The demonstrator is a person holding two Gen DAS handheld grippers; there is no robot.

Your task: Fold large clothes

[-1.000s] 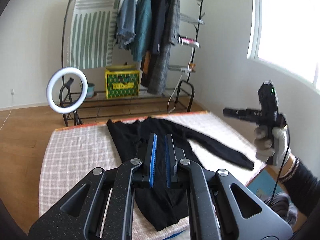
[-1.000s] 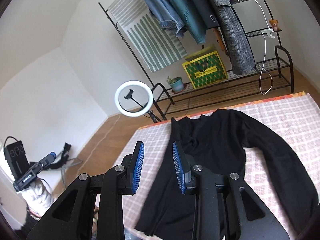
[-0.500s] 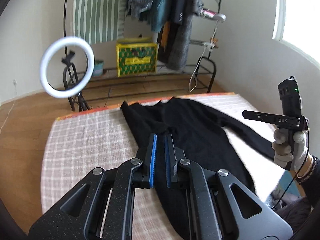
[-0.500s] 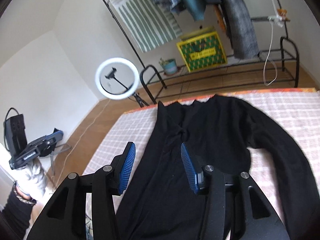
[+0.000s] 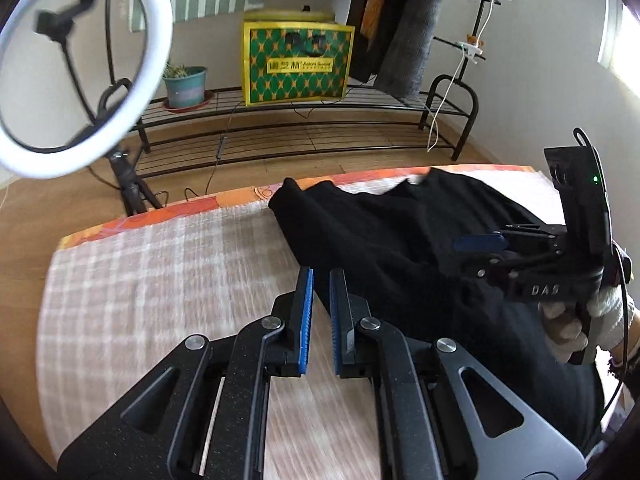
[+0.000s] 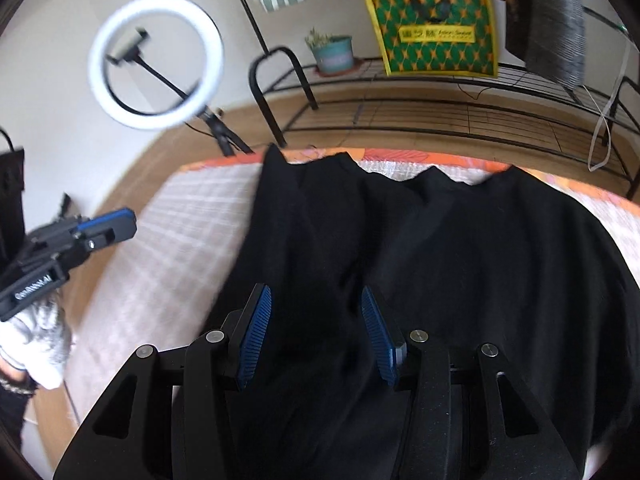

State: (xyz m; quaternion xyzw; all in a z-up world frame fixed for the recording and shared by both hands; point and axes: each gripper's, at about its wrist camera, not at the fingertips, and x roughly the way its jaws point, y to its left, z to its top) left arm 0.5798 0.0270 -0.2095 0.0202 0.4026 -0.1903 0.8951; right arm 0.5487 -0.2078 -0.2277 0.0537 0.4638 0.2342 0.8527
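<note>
Left wrist: "DAS" on right gripper (image 5: 476, 246)

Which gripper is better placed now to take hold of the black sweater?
Right. The right gripper hangs open directly over the black sweater, while the left gripper is shut, over the checked cloth beside it.
</note>
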